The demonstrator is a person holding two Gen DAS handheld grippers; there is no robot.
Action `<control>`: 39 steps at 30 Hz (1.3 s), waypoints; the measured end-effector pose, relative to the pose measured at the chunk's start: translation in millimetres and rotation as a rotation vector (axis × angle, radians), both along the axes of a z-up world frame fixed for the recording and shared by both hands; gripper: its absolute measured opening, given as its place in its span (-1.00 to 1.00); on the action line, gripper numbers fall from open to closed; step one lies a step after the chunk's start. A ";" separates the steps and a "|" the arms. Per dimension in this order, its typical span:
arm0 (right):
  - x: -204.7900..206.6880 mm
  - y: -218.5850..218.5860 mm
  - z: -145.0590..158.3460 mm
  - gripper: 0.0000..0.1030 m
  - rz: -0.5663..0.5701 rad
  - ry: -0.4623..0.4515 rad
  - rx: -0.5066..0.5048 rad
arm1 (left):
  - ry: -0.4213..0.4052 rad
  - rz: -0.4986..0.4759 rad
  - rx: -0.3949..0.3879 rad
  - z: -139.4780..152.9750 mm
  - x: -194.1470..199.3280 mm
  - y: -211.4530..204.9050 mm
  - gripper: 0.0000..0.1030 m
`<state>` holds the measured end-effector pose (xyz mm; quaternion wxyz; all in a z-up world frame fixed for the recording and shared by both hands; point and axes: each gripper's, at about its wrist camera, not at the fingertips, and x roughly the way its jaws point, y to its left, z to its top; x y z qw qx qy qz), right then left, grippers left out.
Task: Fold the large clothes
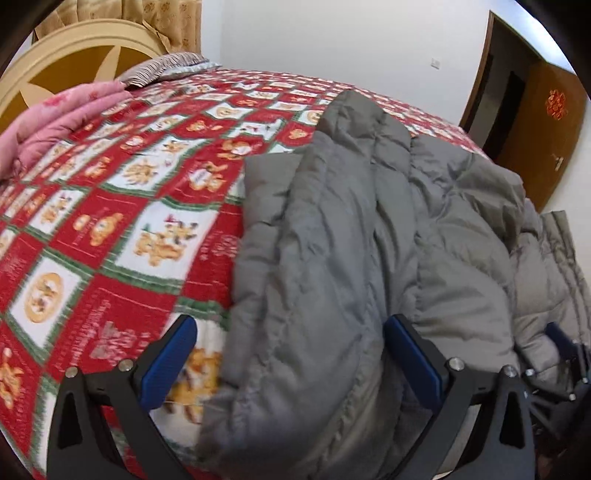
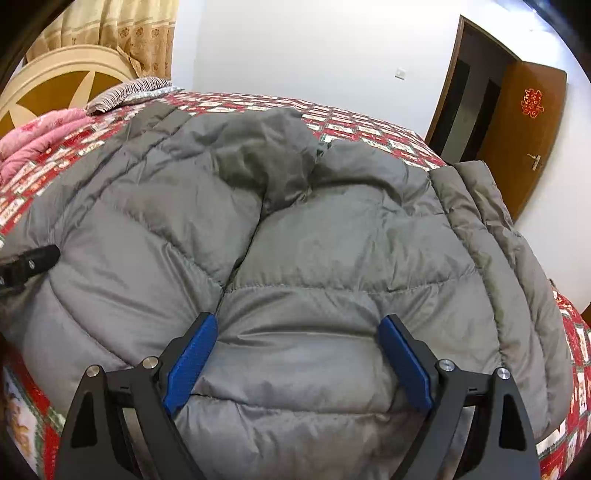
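Note:
A large grey puffer jacket (image 2: 332, 236) lies spread on the bed's red patterned quilt (image 1: 110, 221). In the left wrist view a long folded side of the jacket (image 1: 332, 240) runs away from me. My left gripper (image 1: 291, 332) stands open over its near end, one blue pad over the quilt and the other over the grey fabric. My right gripper (image 2: 299, 325) is open wide low over the jacket's padded body, which bulges between its blue pads (image 2: 195, 350). The right gripper (image 1: 565, 350) shows at the left view's right edge. The left gripper's fingertip (image 2: 33, 258) shows at the right view's left edge.
A folded pink blanket (image 1: 62, 114) and a striped pillow (image 1: 162, 66) lie near the cream and gold headboard (image 1: 66, 62). A patterned curtain (image 2: 122, 33) hangs behind it. A brown door (image 2: 517, 129) stands ajar past the bed's far right corner, beside a white wall.

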<state>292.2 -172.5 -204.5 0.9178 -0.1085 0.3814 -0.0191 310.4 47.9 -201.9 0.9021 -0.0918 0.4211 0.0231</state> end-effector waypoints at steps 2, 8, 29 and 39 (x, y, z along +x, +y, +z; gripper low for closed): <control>1.4 3.1 -1.5 0.74 -0.003 0.010 -0.006 | 0.007 -0.012 -0.044 -1.5 -0.4 0.4 0.95; 5.6 1.3 -5.6 0.74 -0.006 0.031 0.006 | -0.009 -0.075 -0.113 -4.1 4.5 -8.1 0.50; -12.1 12.8 -7.9 0.72 0.015 0.020 -0.032 | -0.074 -0.142 -0.273 -3.3 -13.1 2.6 -0.65; -22.2 42.7 2.5 0.64 0.101 0.045 -0.036 | -0.143 -0.128 -0.249 40.5 -40.4 49.6 -0.78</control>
